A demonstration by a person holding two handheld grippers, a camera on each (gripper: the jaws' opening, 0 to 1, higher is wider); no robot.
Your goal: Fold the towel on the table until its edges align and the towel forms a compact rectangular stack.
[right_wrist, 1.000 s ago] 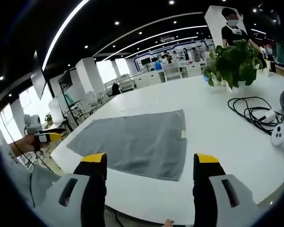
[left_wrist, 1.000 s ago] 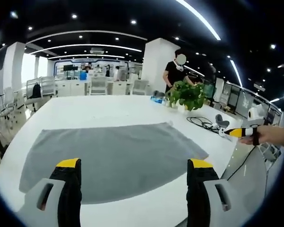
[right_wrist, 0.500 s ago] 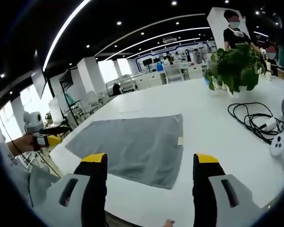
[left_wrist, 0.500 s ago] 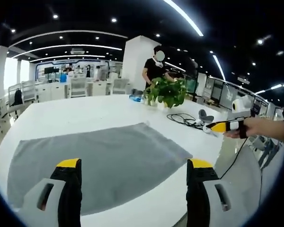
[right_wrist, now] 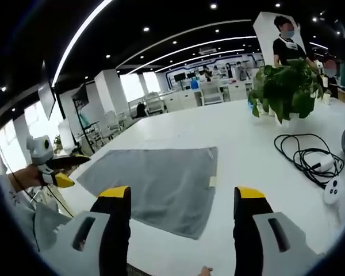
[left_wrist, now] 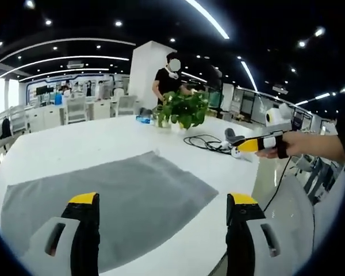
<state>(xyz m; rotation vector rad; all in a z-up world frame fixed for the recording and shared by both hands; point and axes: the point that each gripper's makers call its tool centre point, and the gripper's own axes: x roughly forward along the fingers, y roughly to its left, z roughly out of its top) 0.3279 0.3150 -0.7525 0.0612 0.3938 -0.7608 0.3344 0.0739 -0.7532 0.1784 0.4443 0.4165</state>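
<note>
A grey towel [left_wrist: 109,198] lies spread flat on the white table [left_wrist: 75,144]; in the right gripper view the towel [right_wrist: 155,184] shows a small label at its right edge. My left gripper [left_wrist: 158,230] hovers open above the towel's near edge, nothing between its yellow-tipped jaws. Open as well, my right gripper [right_wrist: 178,224] sits near the towel's front right corner. In the left gripper view the right gripper [left_wrist: 259,144] appears at the right, held by a hand. In the right gripper view the left gripper [right_wrist: 54,172] shows at the left.
A potted plant [left_wrist: 181,109] stands at the back of the table [right_wrist: 247,172], with a black cable coil [right_wrist: 302,152] and a white controller [right_wrist: 332,190] to its right. A person [left_wrist: 168,77] stands behind the plant. Chairs and desks fill the far room.
Both views have shifted: the left camera swung right, so towel and plant slid left in its picture. In the right gripper view the towel sits slightly lower left. The towel itself lies unchanged.
</note>
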